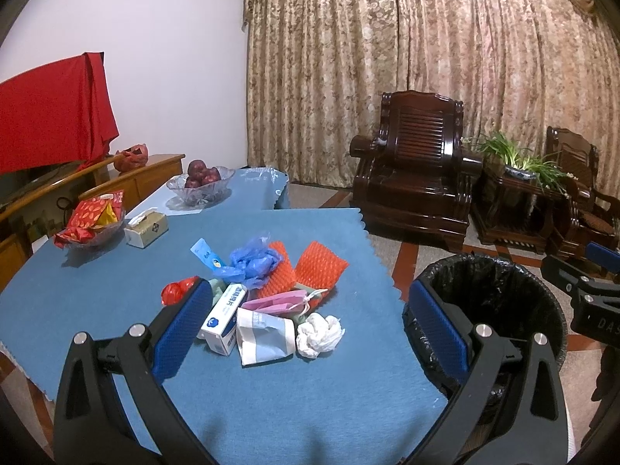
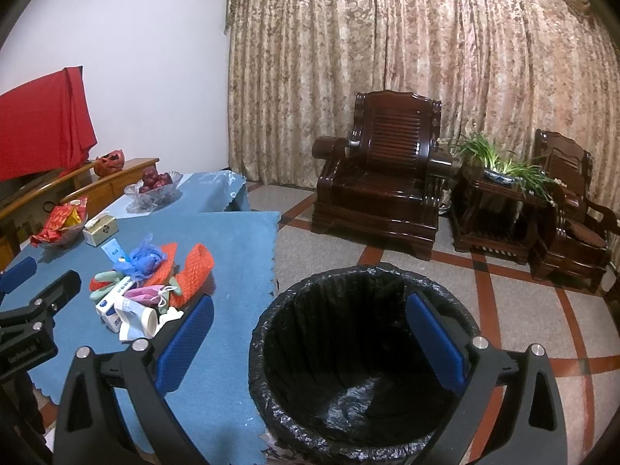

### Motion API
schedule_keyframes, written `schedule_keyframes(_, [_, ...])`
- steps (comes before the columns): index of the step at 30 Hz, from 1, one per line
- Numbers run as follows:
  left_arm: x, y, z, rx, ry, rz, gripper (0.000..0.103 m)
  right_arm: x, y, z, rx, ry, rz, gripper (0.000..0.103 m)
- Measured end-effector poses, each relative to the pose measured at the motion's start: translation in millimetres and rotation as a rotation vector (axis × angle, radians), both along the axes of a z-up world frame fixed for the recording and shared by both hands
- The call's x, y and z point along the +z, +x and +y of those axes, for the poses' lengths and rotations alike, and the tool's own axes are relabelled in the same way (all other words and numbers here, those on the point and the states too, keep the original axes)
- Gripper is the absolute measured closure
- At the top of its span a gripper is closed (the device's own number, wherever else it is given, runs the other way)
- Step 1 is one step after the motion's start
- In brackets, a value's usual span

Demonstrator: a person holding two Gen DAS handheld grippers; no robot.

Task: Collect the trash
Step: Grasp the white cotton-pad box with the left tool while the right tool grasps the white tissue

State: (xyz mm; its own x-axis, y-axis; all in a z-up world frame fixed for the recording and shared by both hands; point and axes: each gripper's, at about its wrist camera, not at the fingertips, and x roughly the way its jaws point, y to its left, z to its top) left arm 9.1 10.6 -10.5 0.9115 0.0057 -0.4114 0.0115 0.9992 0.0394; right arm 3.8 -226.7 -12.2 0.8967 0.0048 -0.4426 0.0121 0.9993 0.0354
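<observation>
A pile of trash lies on the blue tablecloth (image 1: 116, 279): a crumpled white tissue (image 1: 319, 335), a flattened paper cup (image 1: 261, 335), a white-and-blue box (image 1: 224, 319), a pink mask (image 1: 275, 304), orange foam netting (image 1: 319, 267), a blue plastic bag (image 1: 254, 261) and a red wrapper (image 1: 176, 290). My left gripper (image 1: 310, 329) hovers open over the pile's near side, holding nothing. My right gripper (image 2: 310, 335) hangs open and empty above the black-lined trash bin (image 2: 360, 356), which stands on the floor by the table's right edge. The same pile (image 2: 147, 290) shows left of it.
Further back on the table are a tissue box (image 1: 146, 228), a glass dish of red snack packets (image 1: 91, 221) and a glass bowl of apples (image 1: 200, 182). A wooden sideboard (image 1: 128, 178) lines the left wall. Dark wooden armchairs (image 2: 378, 170) and a plant stand (image 2: 500, 193) sit across the tiled floor.
</observation>
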Motion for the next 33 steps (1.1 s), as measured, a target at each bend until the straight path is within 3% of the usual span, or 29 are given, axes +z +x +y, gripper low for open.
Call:
schedule_keyframes(2, [-15, 0, 7, 0.005, 0.002, 0.003, 0.005, -6, 9, 7, 0.010, -0.001, 0.006, 0.006])
schedule_keyframes(11, [-18, 11, 43, 0.097, 0.005, 0.003, 0.005, -8, 32, 34, 0.094, 0.013, 0.009, 0.006])
schedule_keyframes(17, [-34, 29, 78, 0.170, 0.061, 0.036, 0.005, -23, 57, 63, 0.160, 0.021, 0.035, 0.006])
schedule_keyframes(24, [-58, 50, 107, 0.188, 0.052, 0.087, 0.006, -45, 86, 97, 0.226, 0.027, 0.092, 0.018])
schedule_keyframes(27, [-75, 62, 116, 0.183, 0.049, 0.119, 0.009, -58, 96, 109, 0.244, 0.019, 0.121, 0.022])
schedule_keyframes(30, [-92, 74, 122, 0.168, 0.041, 0.166, 0.024, -70, 106, 120, 0.269, -0.003, 0.155, 0.027])
schedule_keyframes(33, [-106, 83, 126, 0.156, 0.031, 0.206, 0.028, -81, 115, 132, 0.302, -0.011, 0.185, 0.031])
